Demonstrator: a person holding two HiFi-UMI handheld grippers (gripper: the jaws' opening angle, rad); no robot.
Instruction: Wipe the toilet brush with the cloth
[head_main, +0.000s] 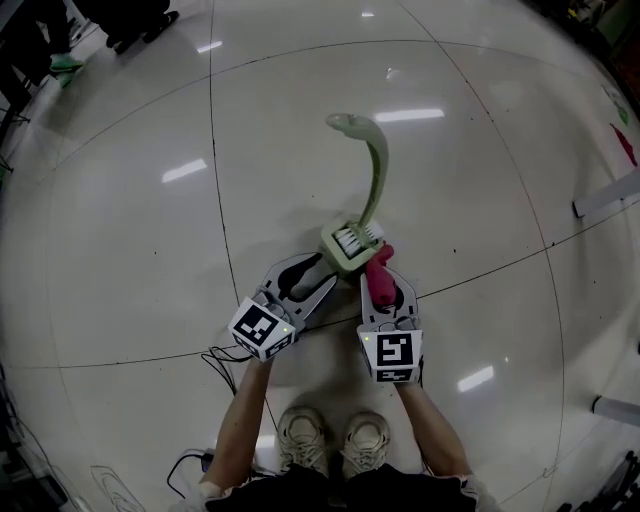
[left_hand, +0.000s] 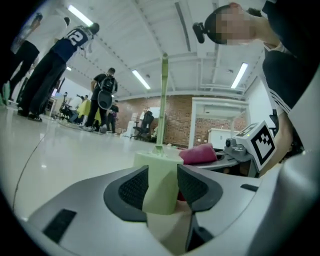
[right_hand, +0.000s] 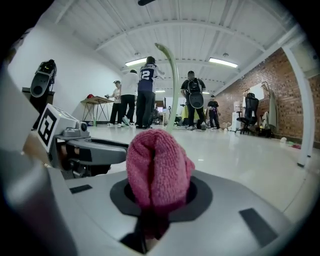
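A pale green toilet brush (head_main: 376, 170) stands upright in its square green holder (head_main: 345, 250) on the shiny floor, white bristles showing at the holder's mouth. My left gripper (head_main: 318, 280) reaches the holder's near left corner. In the left gripper view the holder (left_hand: 161, 175) sits between the dark pads, and a sliver of gap shows beside the right pad, so the left gripper (left_hand: 162, 184) is open around it. My right gripper (head_main: 385, 295) is shut on a folded pink cloth (head_main: 380, 272), which pokes out just right of the holder. The cloth (right_hand: 157, 170) fills the right jaws, with the brush handle (right_hand: 172, 85) beyond.
Several people (right_hand: 145, 95) stand far off across the hall. A black cable (head_main: 225, 360) lies by the person's shoes (head_main: 335, 440). White bars (head_main: 605, 195) lie on the floor at the right. Brick walls and office chairs (right_hand: 247, 117) stand in the distance.
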